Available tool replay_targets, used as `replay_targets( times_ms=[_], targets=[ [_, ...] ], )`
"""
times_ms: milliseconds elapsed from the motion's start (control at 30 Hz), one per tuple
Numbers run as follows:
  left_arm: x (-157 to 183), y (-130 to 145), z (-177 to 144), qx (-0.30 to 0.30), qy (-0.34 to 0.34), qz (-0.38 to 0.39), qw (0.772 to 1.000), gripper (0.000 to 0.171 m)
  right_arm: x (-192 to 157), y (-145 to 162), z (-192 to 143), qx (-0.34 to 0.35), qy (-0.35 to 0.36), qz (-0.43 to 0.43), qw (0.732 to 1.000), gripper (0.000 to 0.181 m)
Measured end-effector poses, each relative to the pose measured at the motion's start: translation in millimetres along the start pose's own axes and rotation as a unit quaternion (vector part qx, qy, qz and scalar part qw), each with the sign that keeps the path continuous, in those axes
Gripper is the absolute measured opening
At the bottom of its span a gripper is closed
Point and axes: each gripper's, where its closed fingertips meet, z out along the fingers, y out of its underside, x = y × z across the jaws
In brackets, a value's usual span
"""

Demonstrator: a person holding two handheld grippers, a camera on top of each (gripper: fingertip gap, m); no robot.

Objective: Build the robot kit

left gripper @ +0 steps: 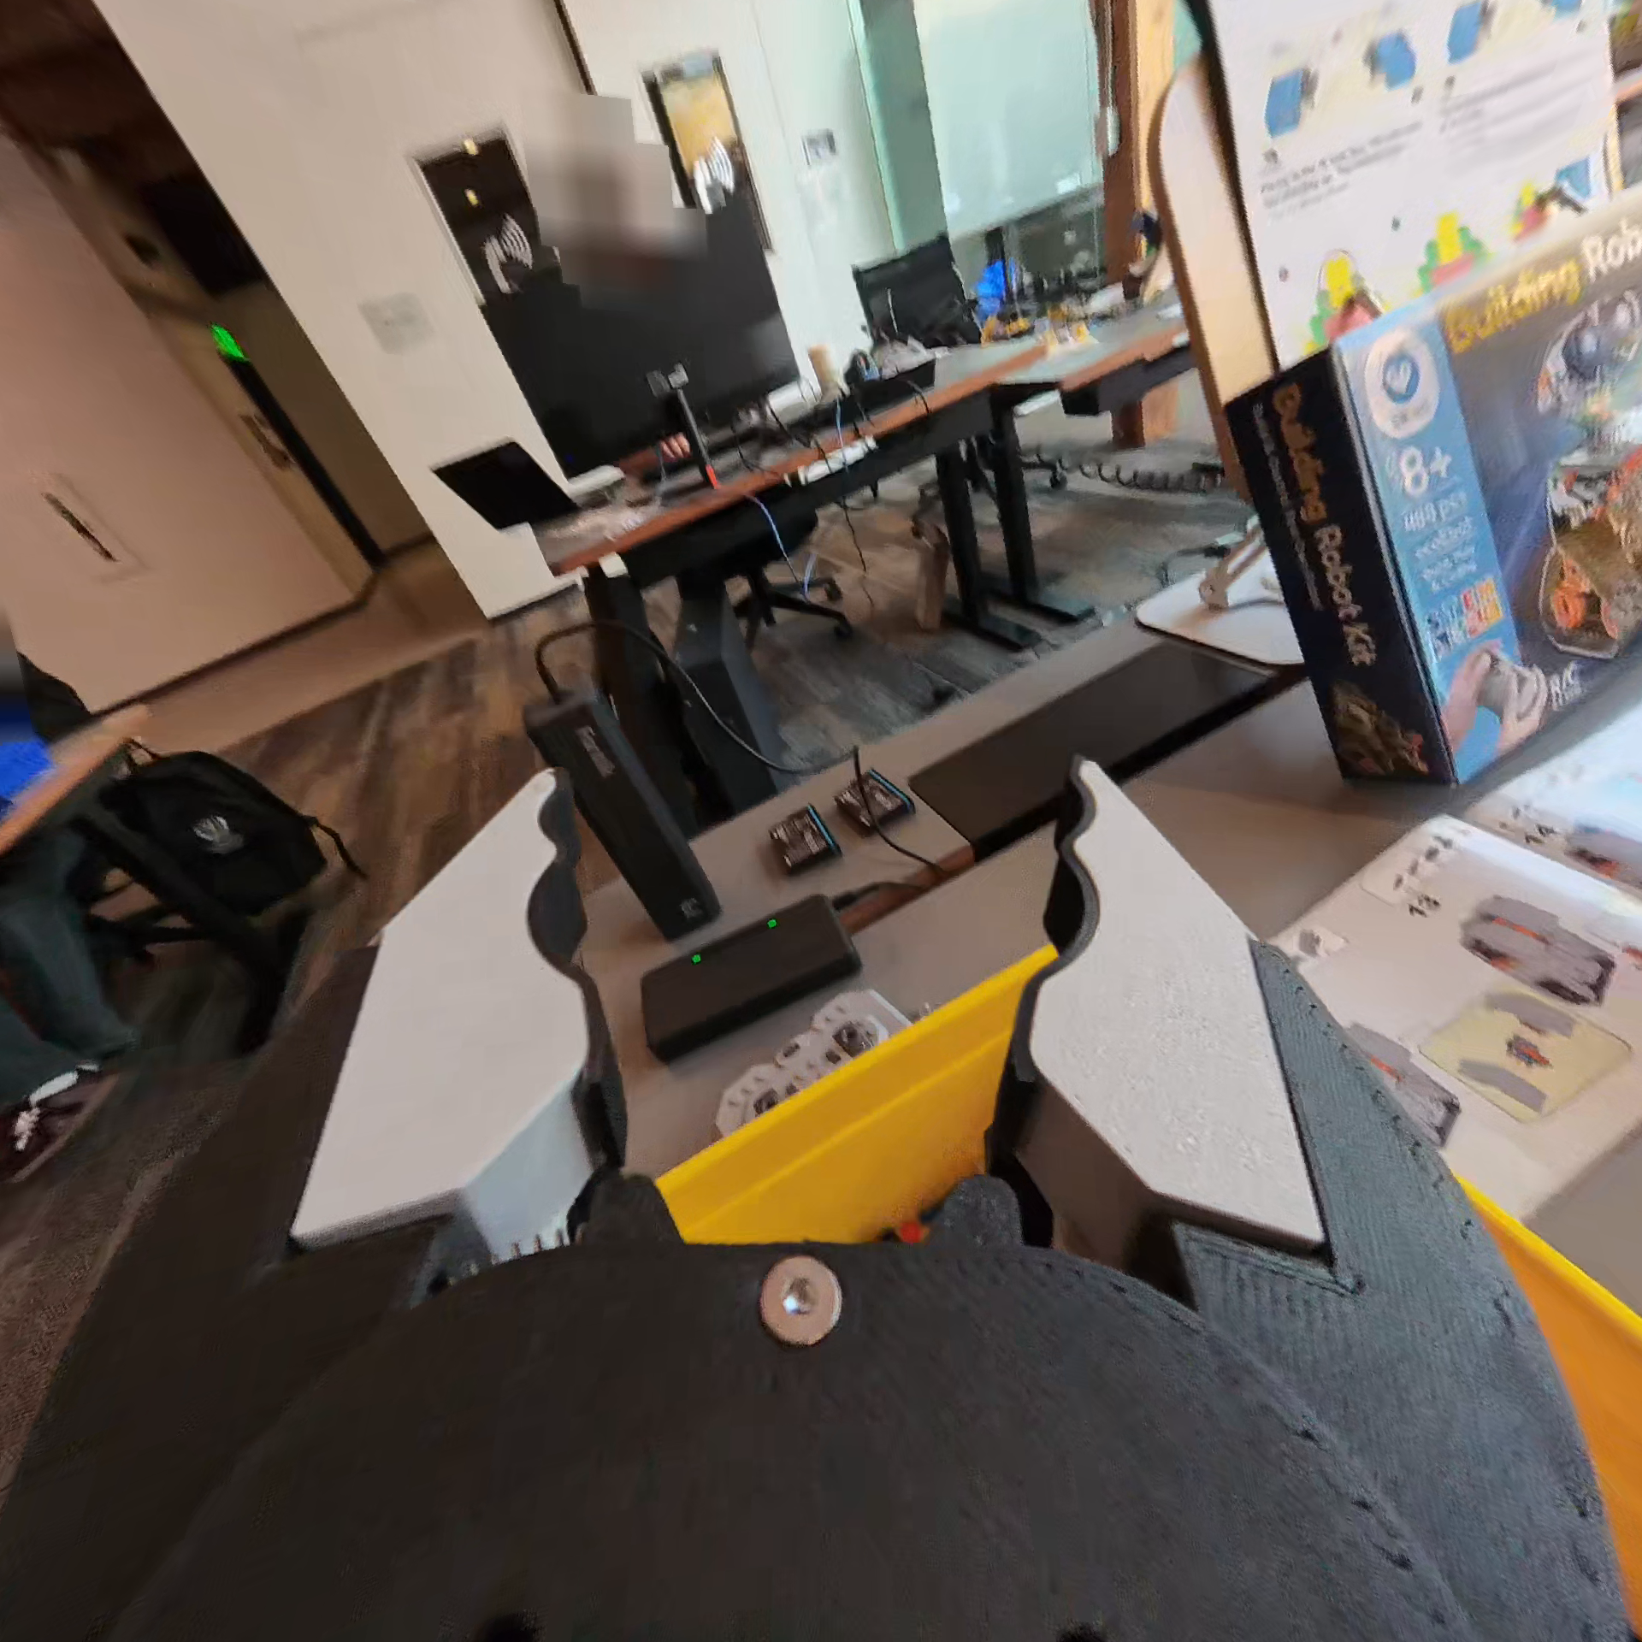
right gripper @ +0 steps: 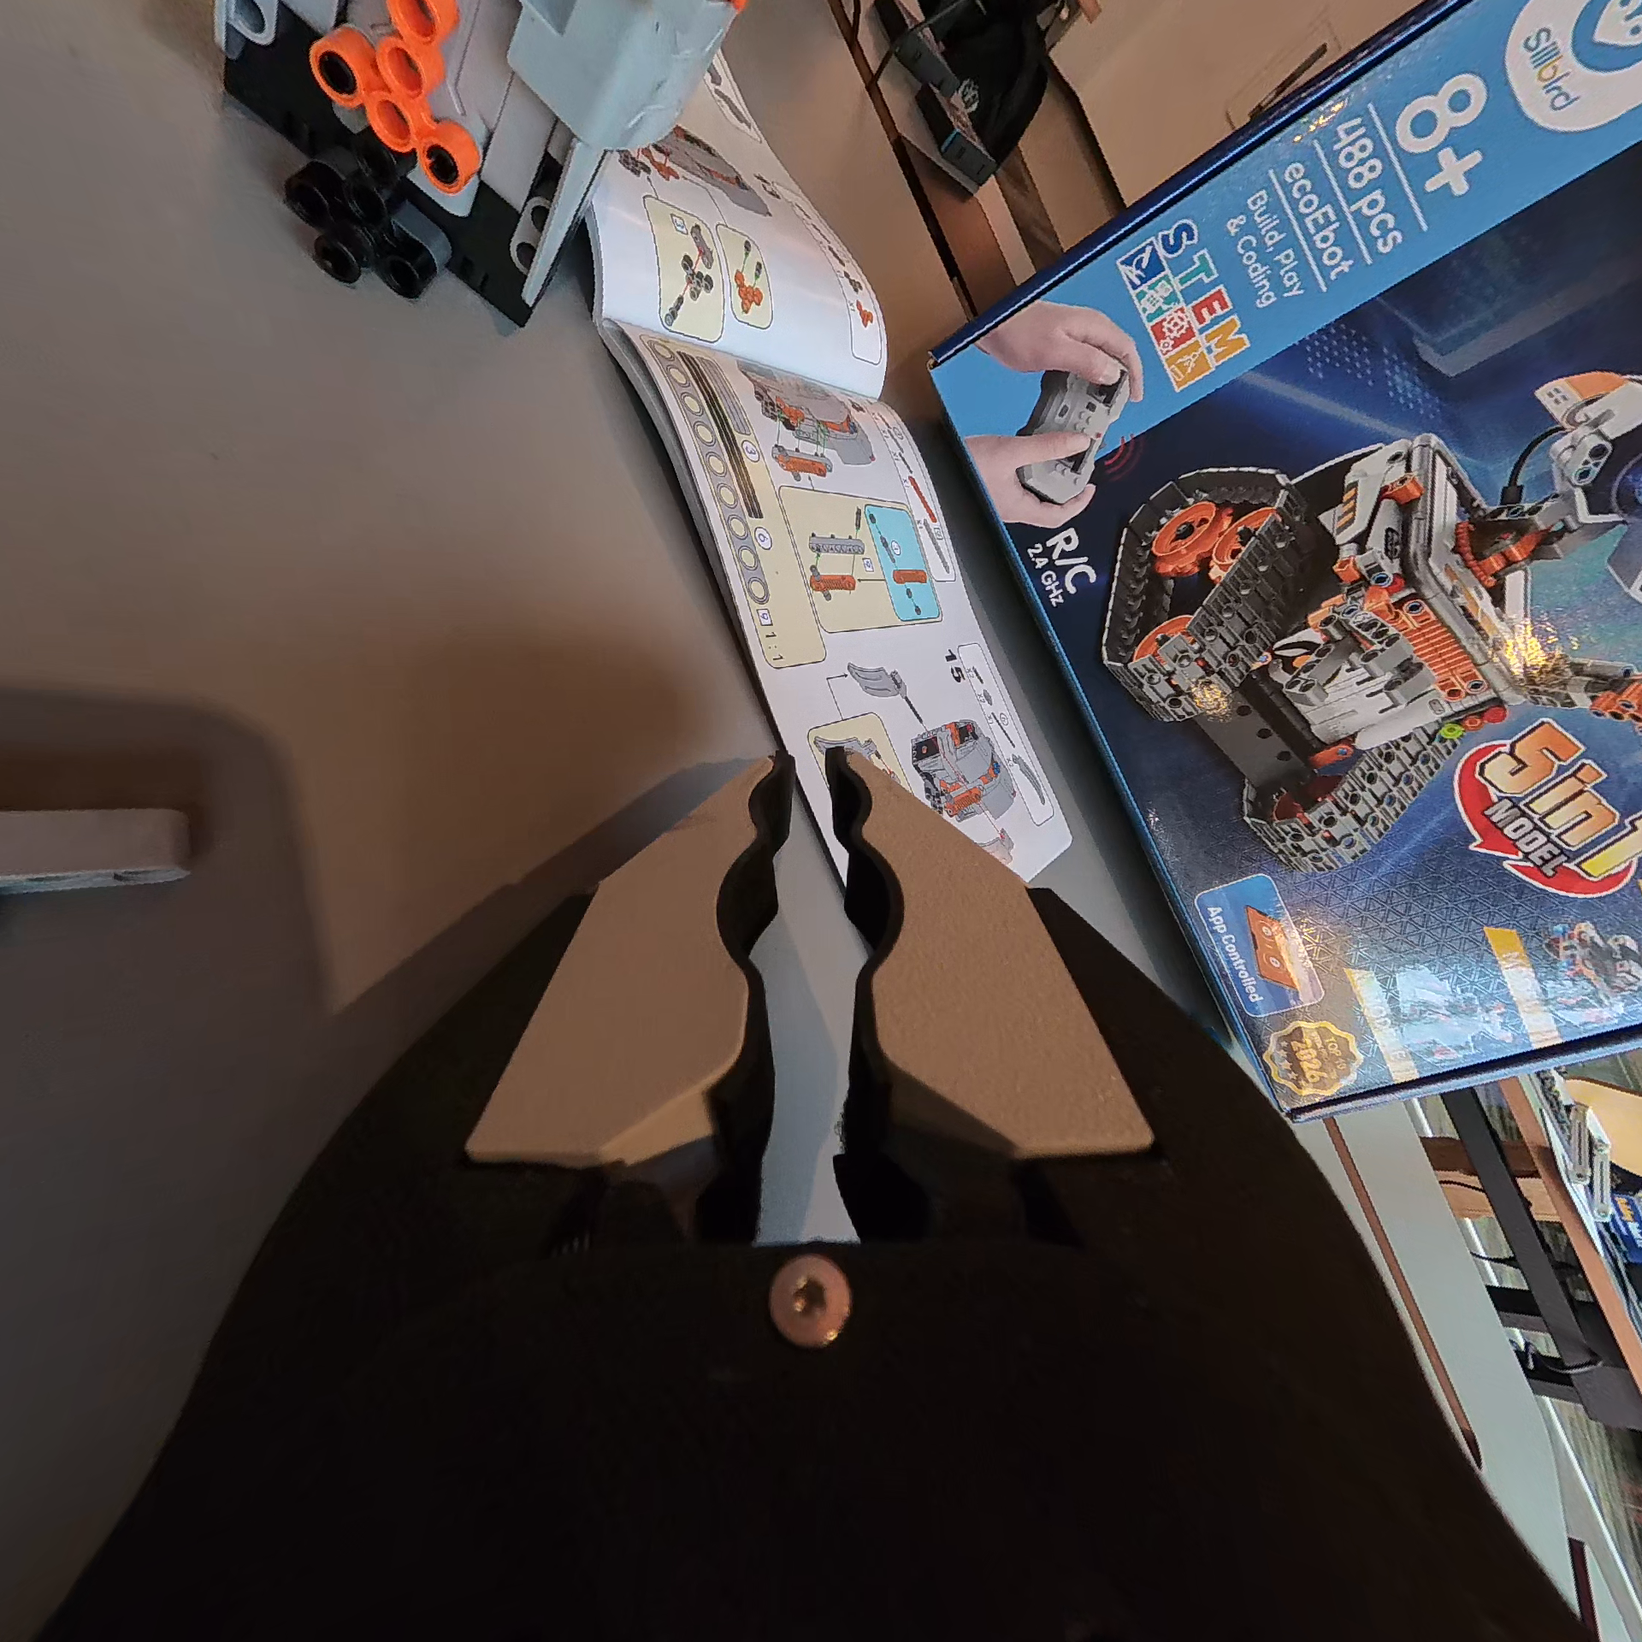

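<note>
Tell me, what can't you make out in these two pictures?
- Left wrist view: the yellow bin contents, hidden behind its wall and the left gripper.
- Left wrist view: the instruction booklet drawings, blurred.
- Right wrist view: the brick model, cut off by the top edge.
- Right wrist view: whether the right gripper fingers pinch anything.

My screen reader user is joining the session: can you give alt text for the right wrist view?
The right gripper, jaws nearly closed and holding nothing, hovers over a grey table at the edge of an open instruction booklet. A blue robot kit box lies right of it; a partly built grey, black and orange model sits at top left.
</note>
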Motion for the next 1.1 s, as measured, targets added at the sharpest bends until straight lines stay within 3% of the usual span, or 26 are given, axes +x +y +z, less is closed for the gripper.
replay_targets(
  times_ms=[133,267,367,533,633,867,1000,1100],
  targets=[
    [13.6,26.4,0.5,-0.077,0.065,-0.01,0.995,0.067,-0.3,0.3,0.2,-0.001,-0.001,0.0,1.0,0.007],
    [18.1,69.0,-1.3,-0.202,0.089,-0.022,0.975,0.054,-0.5,0.4,0.3,-0.001,-0.002,0.0,1.0,0.007],
    [34.3,90.0,-0.2,-0.247,0.131,-0.012,0.96,0.035,-0.9,0.5,0.3,-0.002,-0.003,-0.001,1.0,0.007],
    [68.6,120.7,4.5,-0.307,0.198,0.011,0.931,0.049,-1.4,0.8,0.4,-0.002,-0.005,-0.001,1.0,0.007],
    [96.2,141.6,4.9,-0.368,0.232,-0.016,0.9,0.048,-1.6,0.6,0.3,-0.002,-0.006,0.0,1.0,0.007],
    [118.0,178.9,25.9,-0.424,0.2,0.002,0.884,0.055,-2.1,0.3,-0.1,0.0,-0.009,0.0,1.0,0.008],
    [125.4,201.7,21.2,-0.465,0.201,0.022,0.862,0.058,-2.4,0.3,0.0,0.0,-0.009,-0.001,1.0,0.008],
    [116.9,204.6,18.4,-0.475,0.19,0.029,0.859,0.045,-2.6,0.7,0.4,-0.002,-0.01,0.0,1.0,0.008]
  ],
)
